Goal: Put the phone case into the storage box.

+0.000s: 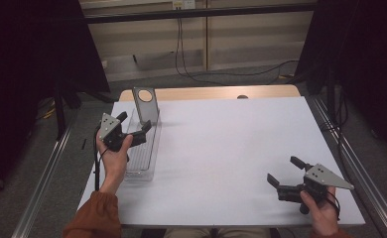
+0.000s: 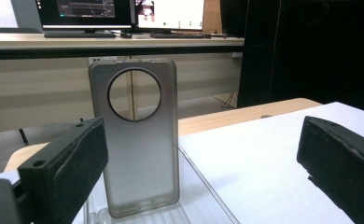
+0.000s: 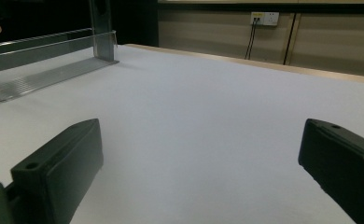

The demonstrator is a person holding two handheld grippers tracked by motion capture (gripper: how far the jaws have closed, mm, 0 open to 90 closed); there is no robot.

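A grey translucent phone case (image 1: 146, 104) with a round camera hole stands upright at the far end of a clear ribbed tray (image 1: 143, 157) on the table's left side. My left gripper (image 1: 133, 126) hovers over the tray just short of the case, open, nothing between its jaws. In the left gripper view the case (image 2: 137, 140) stands straight ahead in the tray (image 2: 203, 205), between the spread jaws. My right gripper (image 1: 285, 171) is held near the table's front right corner, open and empty. In the right gripper view the tray (image 3: 45, 70) lies far off at the upper left.
The white table top (image 1: 226, 144) has a wooden strip (image 1: 216, 92) along its far edge. Cables (image 1: 216, 74) run over the floor behind. Monitors (image 2: 119, 11) stand on a desk in the background of the left gripper view.
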